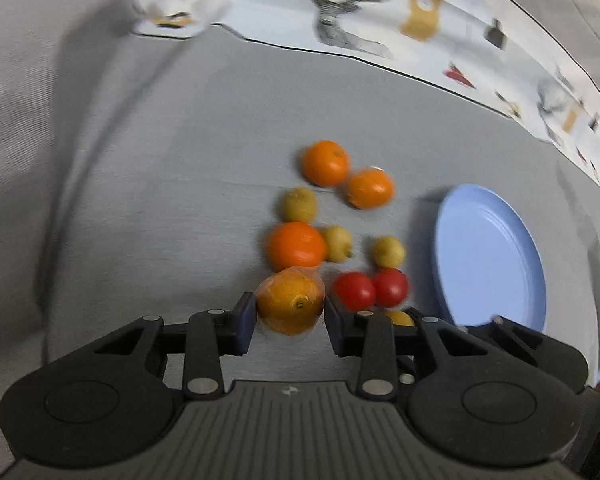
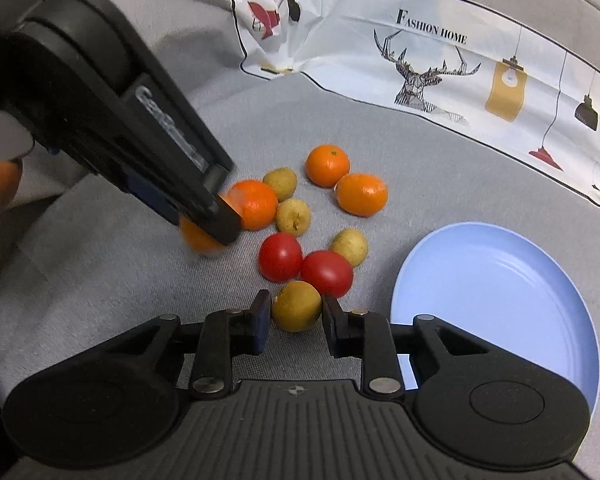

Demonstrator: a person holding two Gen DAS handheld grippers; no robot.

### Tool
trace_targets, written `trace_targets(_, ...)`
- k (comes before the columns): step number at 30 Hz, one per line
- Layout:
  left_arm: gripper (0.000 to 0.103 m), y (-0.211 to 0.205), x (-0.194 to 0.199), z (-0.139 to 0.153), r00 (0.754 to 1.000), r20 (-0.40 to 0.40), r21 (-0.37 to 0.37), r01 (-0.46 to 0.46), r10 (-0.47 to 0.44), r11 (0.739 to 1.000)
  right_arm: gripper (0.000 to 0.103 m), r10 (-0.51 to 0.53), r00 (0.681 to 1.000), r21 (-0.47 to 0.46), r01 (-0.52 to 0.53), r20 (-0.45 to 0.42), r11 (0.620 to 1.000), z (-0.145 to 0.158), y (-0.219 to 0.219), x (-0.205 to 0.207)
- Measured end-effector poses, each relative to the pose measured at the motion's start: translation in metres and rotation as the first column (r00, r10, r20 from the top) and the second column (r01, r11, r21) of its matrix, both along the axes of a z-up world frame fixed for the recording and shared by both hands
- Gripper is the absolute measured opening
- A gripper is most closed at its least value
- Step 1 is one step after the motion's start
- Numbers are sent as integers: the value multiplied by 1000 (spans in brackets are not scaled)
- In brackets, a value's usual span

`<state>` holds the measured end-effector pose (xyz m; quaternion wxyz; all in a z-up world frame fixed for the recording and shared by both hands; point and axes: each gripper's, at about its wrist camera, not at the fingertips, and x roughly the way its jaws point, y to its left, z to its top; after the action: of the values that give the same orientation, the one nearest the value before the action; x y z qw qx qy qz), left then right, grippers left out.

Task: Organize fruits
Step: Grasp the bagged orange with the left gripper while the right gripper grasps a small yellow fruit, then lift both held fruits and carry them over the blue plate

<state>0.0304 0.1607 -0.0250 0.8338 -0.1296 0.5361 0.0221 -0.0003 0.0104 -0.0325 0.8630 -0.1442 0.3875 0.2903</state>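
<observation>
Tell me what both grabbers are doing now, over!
Left gripper closed around wrapped orange. Right gripper straddling yellow fruit, grip unclear. Blue plate empty. Two tomatoes crowd the yellow fruit.

A grey fabric surface (image 2: pixel 440 168) carries a loose cluster of oranges (image 2: pixel 327 165), small yellow-brown fruits (image 2: pixel 349 246) and two tomatoes (image 2: pixel 280 257) at centre, a light blue plate (image 2: pixel 500 304) to their right, and a printed cloth (image 2: pixel 420 40) along the far edge.

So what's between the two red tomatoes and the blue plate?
Right wrist view: only bare grey cloth separates the tomatoes from the plate.
</observation>
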Motion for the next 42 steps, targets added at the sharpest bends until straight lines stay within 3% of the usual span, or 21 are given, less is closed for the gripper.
trace_targets(4,41,4,3,-8,998,-55,31,-14,16,999,29,4,1000,-11,-4,-23,1000,-5,1,3)
trace_targets(19,42,-7,7,-10,999,-44,74,31,-27,997,29,3,999,-15,-3,-34,1000,-9,1,9)
trace_targets(42,41,-8,3,19,991,132,118,-7,-9,993,29,-41,998,90,37,47,995,18,-14,10)
